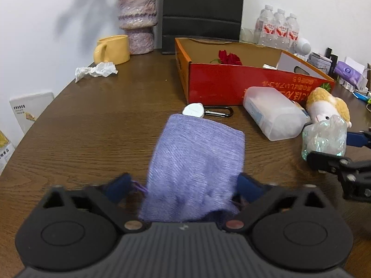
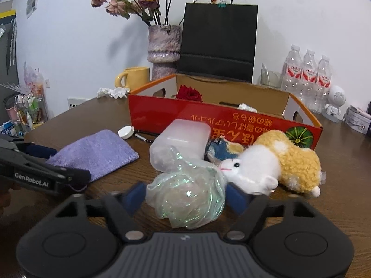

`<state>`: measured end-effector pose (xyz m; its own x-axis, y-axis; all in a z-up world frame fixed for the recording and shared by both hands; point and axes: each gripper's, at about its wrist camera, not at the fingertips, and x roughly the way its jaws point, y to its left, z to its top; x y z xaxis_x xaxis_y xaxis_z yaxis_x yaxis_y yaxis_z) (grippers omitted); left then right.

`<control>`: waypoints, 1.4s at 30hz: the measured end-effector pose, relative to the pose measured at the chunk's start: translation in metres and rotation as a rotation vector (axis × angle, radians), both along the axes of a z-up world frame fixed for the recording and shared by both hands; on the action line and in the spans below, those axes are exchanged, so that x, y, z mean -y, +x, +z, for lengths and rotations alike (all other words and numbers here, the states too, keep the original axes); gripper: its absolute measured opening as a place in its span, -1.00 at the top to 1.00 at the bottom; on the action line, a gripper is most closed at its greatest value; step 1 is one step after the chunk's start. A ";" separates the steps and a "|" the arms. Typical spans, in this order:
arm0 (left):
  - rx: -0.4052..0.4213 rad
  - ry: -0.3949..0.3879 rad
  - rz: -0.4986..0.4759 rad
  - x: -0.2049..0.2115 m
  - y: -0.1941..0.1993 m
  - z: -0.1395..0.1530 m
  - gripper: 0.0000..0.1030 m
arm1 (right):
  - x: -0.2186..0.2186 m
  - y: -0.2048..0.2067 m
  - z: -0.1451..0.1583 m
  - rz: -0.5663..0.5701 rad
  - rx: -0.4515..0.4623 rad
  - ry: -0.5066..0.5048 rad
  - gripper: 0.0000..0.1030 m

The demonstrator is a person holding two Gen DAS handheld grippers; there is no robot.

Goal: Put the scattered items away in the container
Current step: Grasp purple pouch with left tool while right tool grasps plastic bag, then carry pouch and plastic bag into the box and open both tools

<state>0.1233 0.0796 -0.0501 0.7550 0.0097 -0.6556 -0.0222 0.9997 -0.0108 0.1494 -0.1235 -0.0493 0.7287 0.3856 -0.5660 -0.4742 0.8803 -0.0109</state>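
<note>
Both grippers tilt downward: left gripper (image 1: 183, 185) grasps the purple cloth pouch (image 1: 197, 162) between its fingers, right gripper (image 2: 185, 194) grasps the crinkled plastic wrap (image 2: 187, 194).

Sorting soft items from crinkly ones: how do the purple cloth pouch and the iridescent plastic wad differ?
The purple cloth pouch is opaque woven fabric; the iridescent plastic wad is see-through, shiny film. The pouch is flat and roughly rectangular; the wad is a crumpled, rounded ball. The pouch sits between the left gripper fingers, the wad between the right gripper fingers. Both remain outside the red box.
</note>
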 end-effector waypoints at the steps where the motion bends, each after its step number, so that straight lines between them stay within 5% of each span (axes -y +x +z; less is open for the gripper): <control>1: 0.007 0.003 -0.005 0.001 -0.002 0.001 -0.25 | 0.000 0.000 -0.001 0.004 -0.009 0.001 -0.01; 4: 0.020 -0.026 -0.013 -0.001 -0.008 0.004 0.37 | 0.004 -0.004 0.000 0.028 -0.016 0.031 0.11; 7: 0.056 -0.026 0.005 -0.001 -0.018 0.008 0.56 | 0.009 -0.010 0.003 0.029 0.001 0.056 0.16; 18: 0.211 -0.063 0.006 -0.003 -0.047 0.056 0.59 | 0.033 -0.023 0.020 0.025 0.042 0.142 0.16; 29: 0.314 -0.102 -0.053 0.007 -0.004 0.119 0.59 | 0.057 0.010 0.075 -0.007 0.171 0.177 0.16; 36: 0.234 -0.118 -0.097 0.028 0.075 0.145 0.59 | 0.060 0.095 0.106 -0.016 0.121 0.150 0.16; 42: 0.120 -0.124 -0.066 0.044 0.154 0.139 0.59 | 0.055 0.182 0.105 -0.084 0.001 0.122 0.16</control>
<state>0.2773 0.0353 0.0885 0.8240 -0.1175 -0.5542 0.0521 0.9898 -0.1323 0.3317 -0.1786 0.0560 0.7617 0.3892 -0.5181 -0.3993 0.9116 0.0977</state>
